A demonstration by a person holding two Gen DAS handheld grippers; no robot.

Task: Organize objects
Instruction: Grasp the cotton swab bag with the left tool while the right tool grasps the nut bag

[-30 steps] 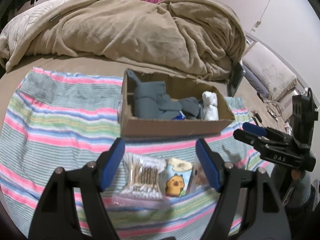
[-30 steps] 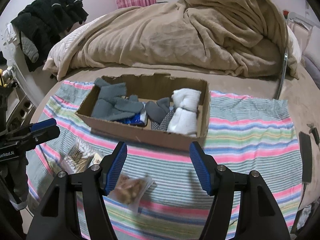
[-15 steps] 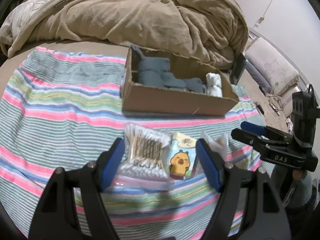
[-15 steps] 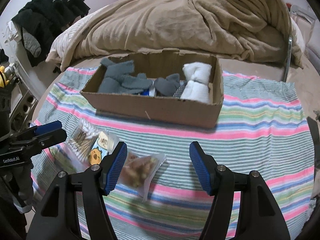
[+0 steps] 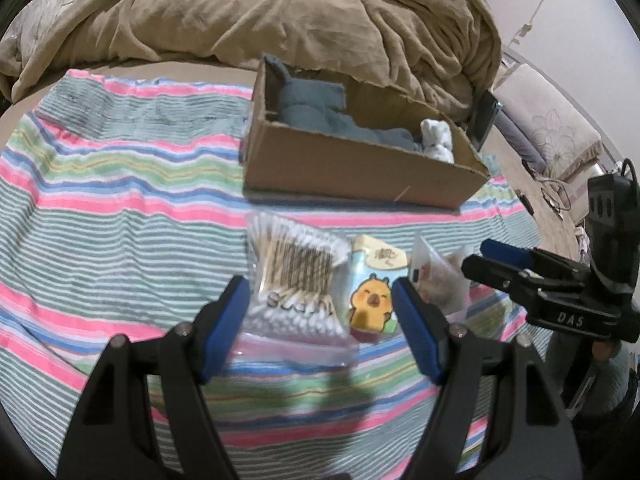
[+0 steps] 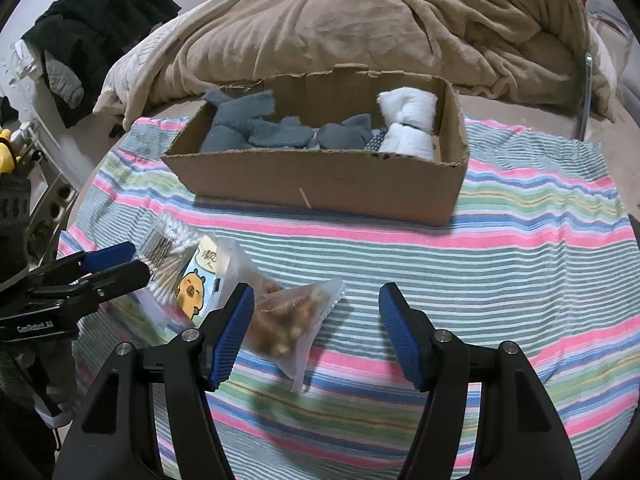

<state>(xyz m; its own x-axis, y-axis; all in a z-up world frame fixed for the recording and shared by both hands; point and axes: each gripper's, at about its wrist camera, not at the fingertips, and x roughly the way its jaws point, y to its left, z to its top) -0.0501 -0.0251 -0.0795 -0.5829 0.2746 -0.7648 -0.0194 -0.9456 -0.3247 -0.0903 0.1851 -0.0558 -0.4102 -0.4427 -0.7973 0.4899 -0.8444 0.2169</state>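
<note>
A cardboard box (image 5: 360, 168) (image 6: 320, 180) holding grey and white rolled cloths stands on a striped blanket. In front of it lie a clear bag of cotton swabs (image 5: 296, 276) (image 6: 168, 252), a tissue pack with a yellow cartoon animal (image 5: 374, 284) (image 6: 198, 276) and a clear snack bag (image 6: 288, 320) (image 5: 440, 280). My left gripper (image 5: 320, 308) is open, hovering over the swab bag and tissue pack, which show between its fingers. My right gripper (image 6: 316, 316) is open just above the blanket, with the snack bag by its left finger (image 6: 234, 328).
A rumpled tan duvet (image 5: 260, 20) (image 6: 380, 28) is heaped behind the box. Dark clothes (image 6: 92, 36) hang at far left in the right wrist view. The striped blanket (image 6: 520, 240) stretches flat to the right of the box. Each gripper shows at the edge of the other's view.
Both grippers have sunk toward the blanket, closing in on the packets. The box now sits higher in both views. Jaw widths look unchanged.
</note>
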